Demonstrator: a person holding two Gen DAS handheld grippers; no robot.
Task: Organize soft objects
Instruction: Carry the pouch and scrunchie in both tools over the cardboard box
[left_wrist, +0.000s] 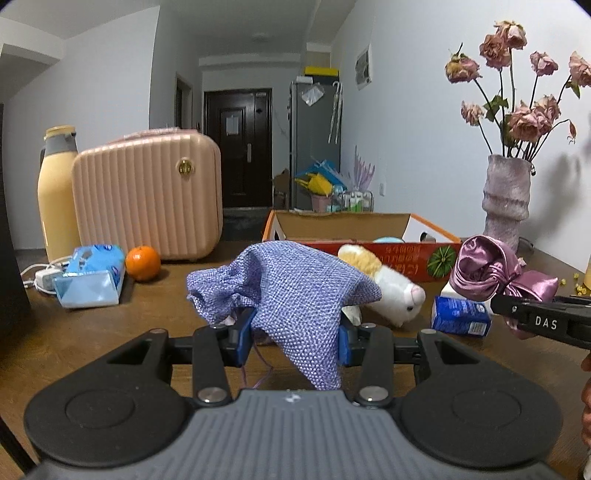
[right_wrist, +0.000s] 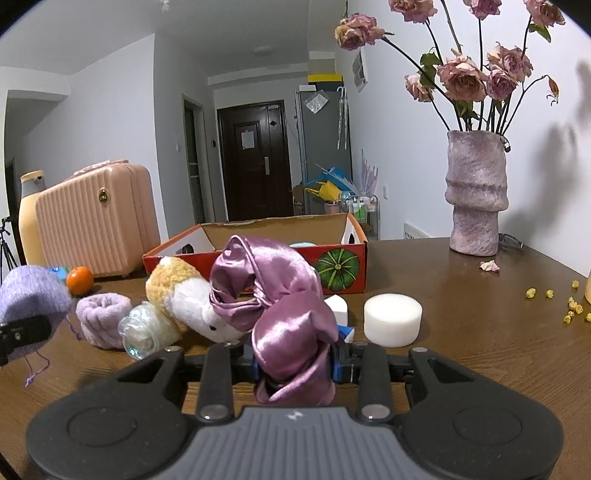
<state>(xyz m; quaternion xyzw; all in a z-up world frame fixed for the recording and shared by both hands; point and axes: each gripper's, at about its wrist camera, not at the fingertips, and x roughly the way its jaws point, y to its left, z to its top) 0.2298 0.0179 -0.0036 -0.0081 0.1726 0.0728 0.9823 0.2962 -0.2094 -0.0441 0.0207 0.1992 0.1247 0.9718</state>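
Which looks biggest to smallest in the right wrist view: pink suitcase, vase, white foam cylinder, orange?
1. Pink suitcase
2. Vase, close to it; it stands nearer the camera, so their order is unsure
3. White foam cylinder
4. Orange

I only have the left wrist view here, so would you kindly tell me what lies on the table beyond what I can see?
Observer: A white foam cylinder stands on the table, right of the satin cloth.
Operator: Thank you. Is anything hidden behind my purple pouch?
Observer: Yes, a fluffy lilac ring lies left of the plush toy.
Operator: And the right hand-held gripper?
Observer: The right hand-held gripper is shut on the satin cloth, with a crumpled clear plastic bottle lying left of it.
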